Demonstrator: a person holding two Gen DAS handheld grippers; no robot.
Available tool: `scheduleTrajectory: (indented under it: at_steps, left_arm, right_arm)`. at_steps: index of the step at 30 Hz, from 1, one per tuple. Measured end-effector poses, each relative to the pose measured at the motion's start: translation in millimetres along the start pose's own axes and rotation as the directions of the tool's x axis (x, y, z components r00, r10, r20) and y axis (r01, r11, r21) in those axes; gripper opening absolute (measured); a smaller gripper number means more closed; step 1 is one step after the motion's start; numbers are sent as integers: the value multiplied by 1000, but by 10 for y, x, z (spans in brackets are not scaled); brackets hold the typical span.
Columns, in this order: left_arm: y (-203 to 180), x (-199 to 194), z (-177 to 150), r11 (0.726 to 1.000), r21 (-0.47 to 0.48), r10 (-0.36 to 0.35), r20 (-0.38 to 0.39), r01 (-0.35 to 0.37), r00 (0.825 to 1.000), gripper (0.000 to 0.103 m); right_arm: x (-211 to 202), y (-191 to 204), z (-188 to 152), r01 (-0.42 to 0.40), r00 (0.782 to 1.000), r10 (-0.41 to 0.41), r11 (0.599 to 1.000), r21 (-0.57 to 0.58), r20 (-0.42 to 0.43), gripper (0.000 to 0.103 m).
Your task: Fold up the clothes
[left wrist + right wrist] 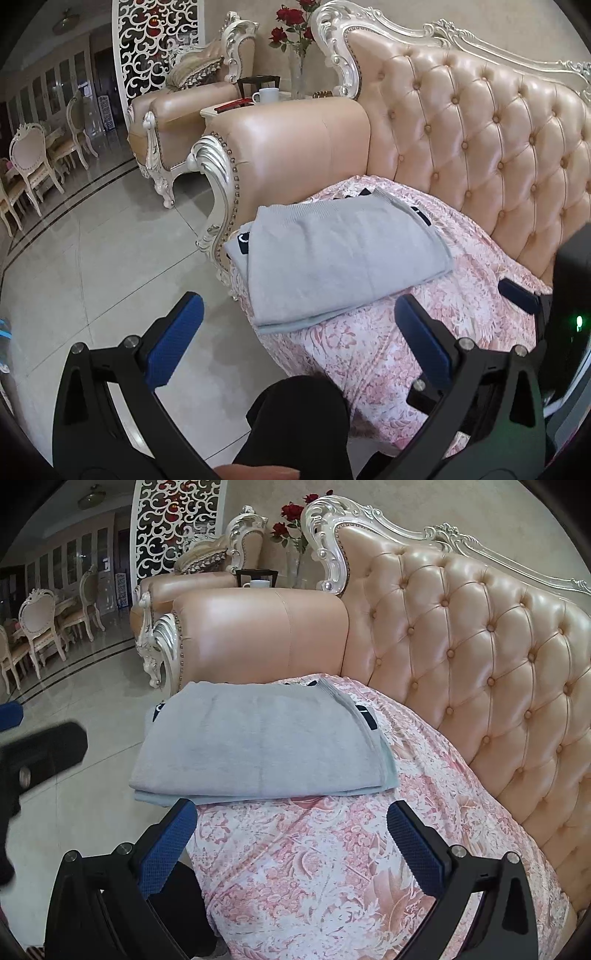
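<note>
We hold both tools apart from the folded grey garment [343, 258], which lies flat on the pink floral cover [388, 350] of the sofa seat, just beside the padded armrest [288, 147]. The left tool [299, 339] stands wide open and empty, its blue pads [173, 339] short of the garment's near edge. The right tool [291, 845] is open and empty too, with its tips close to that same edge. A dark trouser leg [299, 424] sits below the garment, against the front of the seat. Behind the garment rises the tufted peach sofa back [480, 657] with its carved white frame. Beyond the armrest we see a small side table carrying a white cup [267, 95] and a vase of red roses [291, 22], then a matching armchair [184, 114] and a white scrollwork screen [155, 40]. The floor [92, 240] is glossy pale tile, with dining chairs [33, 162] far off from the armrest.
</note>
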State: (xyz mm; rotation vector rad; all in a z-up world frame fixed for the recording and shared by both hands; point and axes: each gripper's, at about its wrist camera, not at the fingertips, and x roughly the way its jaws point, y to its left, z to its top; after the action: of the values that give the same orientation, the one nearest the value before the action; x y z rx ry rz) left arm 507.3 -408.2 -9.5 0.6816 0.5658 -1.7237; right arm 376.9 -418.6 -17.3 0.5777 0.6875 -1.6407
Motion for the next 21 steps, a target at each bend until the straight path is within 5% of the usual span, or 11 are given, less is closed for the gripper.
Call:
scheduleTrajectory:
  at_steps: [21]
  left_arm:
    - [-74, 104, -15, 997, 11, 71, -19, -71, 997, 103]
  right_arm:
    - [-44, 11, 49, 5, 1000, -5, 1000, -9, -4, 103]
